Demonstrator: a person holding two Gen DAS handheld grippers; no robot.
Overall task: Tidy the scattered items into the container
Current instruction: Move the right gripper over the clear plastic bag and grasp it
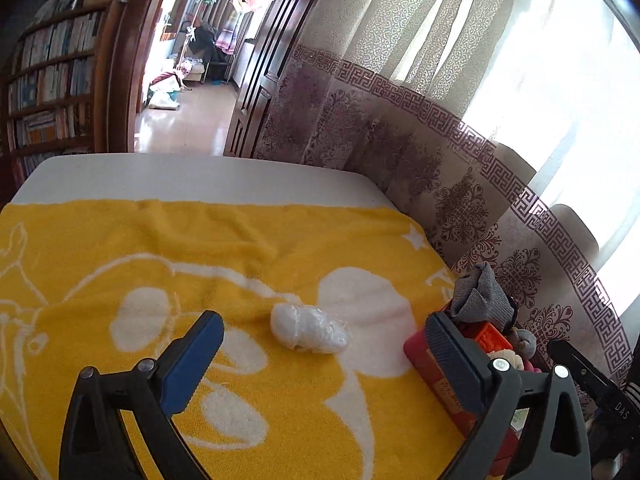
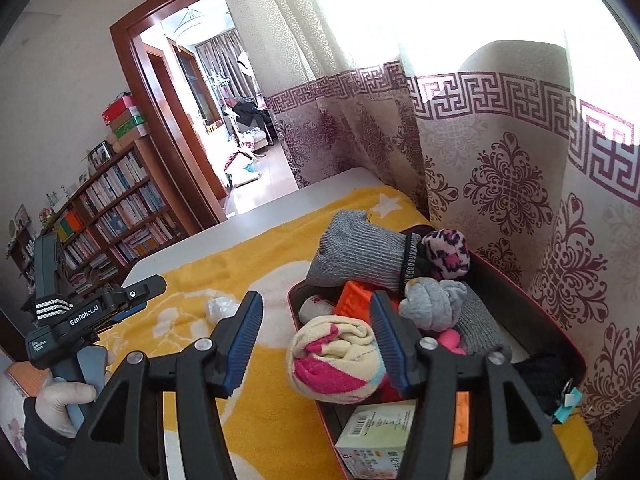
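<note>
Two claws of mine stand parted, gripping nothing: the left gripper (image 1: 320, 364) spread wide, the right gripper (image 2: 316, 340) half apart above the red container (image 2: 536, 292). One white plastic bundle (image 1: 308, 327) lies on the yellow towel (image 1: 160, 248), just left of that container, which is heaped with rolled socks (image 2: 336, 360).
</note>
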